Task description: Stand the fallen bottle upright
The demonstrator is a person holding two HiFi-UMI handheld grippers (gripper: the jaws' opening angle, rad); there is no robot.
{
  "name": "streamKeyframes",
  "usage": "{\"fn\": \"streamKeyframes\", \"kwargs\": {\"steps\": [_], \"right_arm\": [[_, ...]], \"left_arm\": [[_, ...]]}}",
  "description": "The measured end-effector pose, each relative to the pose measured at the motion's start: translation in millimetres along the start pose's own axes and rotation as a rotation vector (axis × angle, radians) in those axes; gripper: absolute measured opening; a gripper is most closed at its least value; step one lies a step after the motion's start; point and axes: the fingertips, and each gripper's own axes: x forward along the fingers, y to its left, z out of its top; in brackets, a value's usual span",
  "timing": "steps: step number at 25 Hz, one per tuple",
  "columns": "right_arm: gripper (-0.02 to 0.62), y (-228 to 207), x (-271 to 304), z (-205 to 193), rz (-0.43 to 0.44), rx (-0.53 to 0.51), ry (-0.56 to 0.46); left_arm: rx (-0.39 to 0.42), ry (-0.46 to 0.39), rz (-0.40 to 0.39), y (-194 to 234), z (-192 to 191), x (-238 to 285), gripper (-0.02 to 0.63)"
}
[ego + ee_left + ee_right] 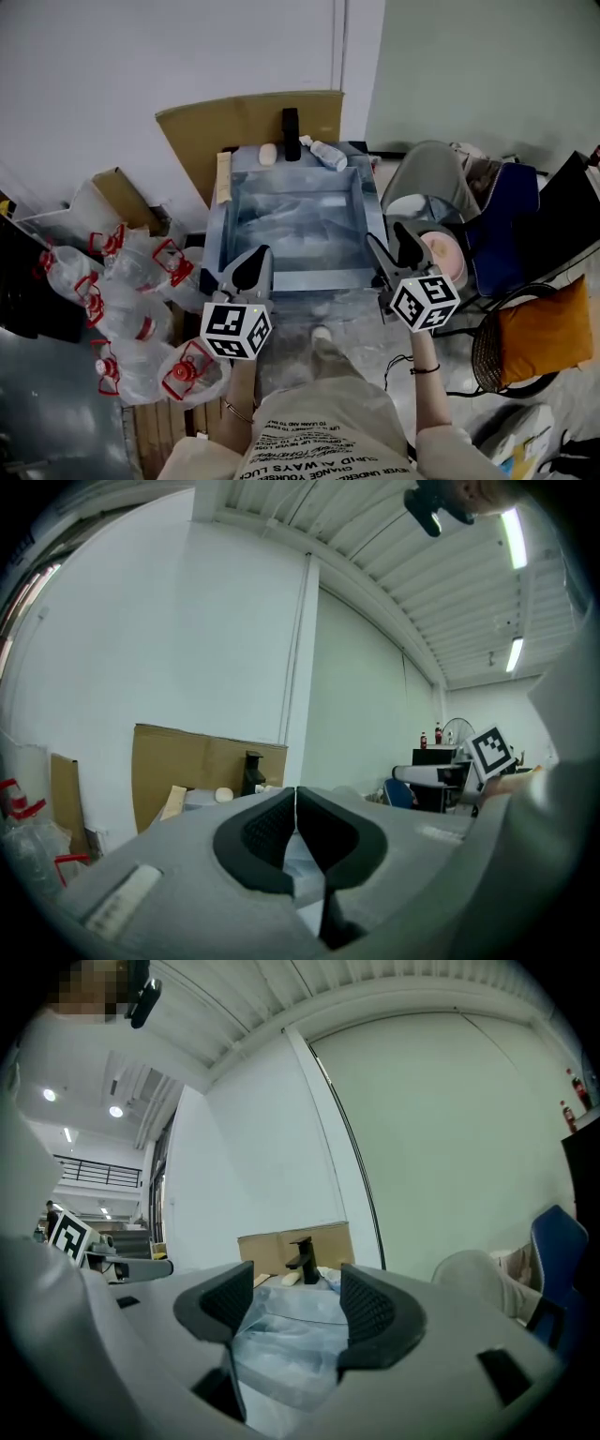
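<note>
Nearest the head camera, the left gripper [251, 262] and the right gripper [394, 246] are held side by side over the near edge of a rectangular steel sink [215, 246]. The left gripper's jaws are pressed together with nothing between them. The right gripper's jaws are spread apart and nothing is gripped; only the sink is seen beyond them.

A small clear plastic bottle [328, 155] is seen lying on its side on the sink's far rim, near the back right corner and well apart from both grippers. Just to its left an upright black faucet [291, 134] is mounted, and a pale oval soap-like lump [268, 154] is seen left of that. A pale wooden strip [223, 176] is laid along the left rim. The basin is lined with crumpled clear plastic film [291, 225].

A brown cardboard sheet [234, 122] is propped against the wall behind the sink. Large clear water jugs with red handles [127, 305] are heaped on the floor to the left. A grey chair [427, 169] and an orange cushion [544, 333] are seen to the right.
</note>
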Motion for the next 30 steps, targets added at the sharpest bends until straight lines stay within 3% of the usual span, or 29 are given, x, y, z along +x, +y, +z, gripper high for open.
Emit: {"fn": "streamKeyframes", "kwargs": {"steps": [14,22,30], "right_arm": [[0.288,-58,123,11,0.08,-0.011,0.079],[0.287,-68,183,16,0.141,-0.054,0.113],[0.288,-81,238,16,0.142,-0.078,0.161]], "left_arm": [[-0.049,0.049,0.046,38,1,111,0.026],[-0.061,0.067,0.073,56,-2,145,0.025],[-0.052,0.11,0.113,84,-7,175,0.025]]}}
